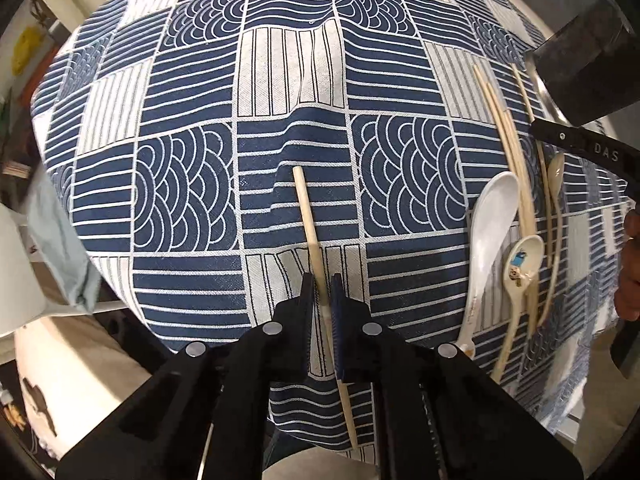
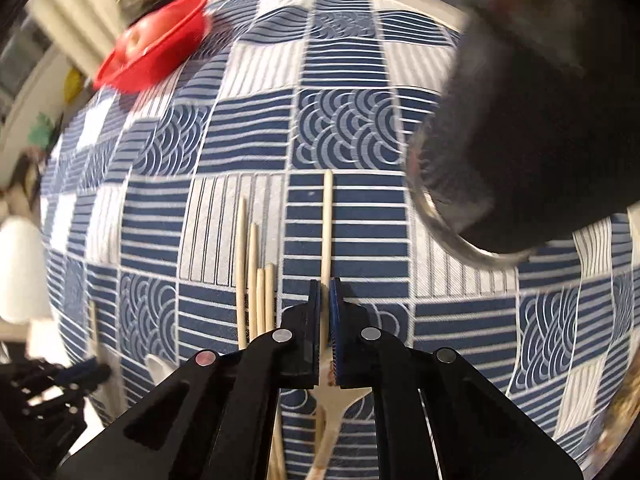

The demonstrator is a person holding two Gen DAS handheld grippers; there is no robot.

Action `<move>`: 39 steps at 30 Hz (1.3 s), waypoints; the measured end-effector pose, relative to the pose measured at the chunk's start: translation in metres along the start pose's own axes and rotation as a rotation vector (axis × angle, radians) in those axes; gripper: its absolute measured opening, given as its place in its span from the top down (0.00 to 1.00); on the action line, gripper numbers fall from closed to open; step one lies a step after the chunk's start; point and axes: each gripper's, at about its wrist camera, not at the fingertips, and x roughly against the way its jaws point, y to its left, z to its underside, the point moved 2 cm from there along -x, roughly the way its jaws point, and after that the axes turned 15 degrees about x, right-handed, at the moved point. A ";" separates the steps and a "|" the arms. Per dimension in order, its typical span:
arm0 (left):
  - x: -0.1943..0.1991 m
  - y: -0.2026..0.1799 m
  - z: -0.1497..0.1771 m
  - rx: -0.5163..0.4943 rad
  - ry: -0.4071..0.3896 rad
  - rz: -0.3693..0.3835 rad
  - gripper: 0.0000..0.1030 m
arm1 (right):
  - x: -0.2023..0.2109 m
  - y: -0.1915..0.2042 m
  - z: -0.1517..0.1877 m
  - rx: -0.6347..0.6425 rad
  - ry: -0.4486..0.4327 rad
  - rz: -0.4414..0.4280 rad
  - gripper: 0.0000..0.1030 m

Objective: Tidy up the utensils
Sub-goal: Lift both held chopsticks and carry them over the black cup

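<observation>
In the left wrist view my left gripper [image 1: 323,282] points down at the blue-and-white patterned cloth [image 1: 192,184] and is shut on a single wooden chopstick [image 1: 306,208] that lies along its fingers. To the right lie more chopsticks [image 1: 508,140], a white spoon [image 1: 492,220], a spoon with a cartoon print [image 1: 524,256] and a beige spoon [image 1: 556,168]. In the right wrist view my right gripper [image 2: 325,292] is shut on another chopstick [image 2: 328,220]. Several chopsticks [image 2: 252,280] lie just left of it. A pale spoon [image 2: 332,408] shows under the jaws.
A black holder with a metal rim [image 2: 500,140] looms close at the upper right, and shows in the left wrist view as the black holder [image 1: 580,40]. A red bowl [image 2: 156,48] sits at the far left of the cloth. The cloth's edge [image 1: 280,436] hangs near.
</observation>
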 end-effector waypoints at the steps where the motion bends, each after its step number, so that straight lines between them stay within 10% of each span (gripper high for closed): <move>1: -0.003 0.000 -0.001 -0.006 0.002 0.016 0.92 | 0.004 0.000 0.001 0.002 -0.012 0.004 0.96; 25: 0.012 -0.041 -0.052 -0.199 -0.170 0.138 0.95 | 0.166 0.009 0.049 -0.015 -0.401 0.111 0.96; 39: 0.105 -0.078 -0.039 -0.389 -0.397 0.231 0.95 | 0.250 0.010 0.099 -0.119 -0.647 0.249 0.95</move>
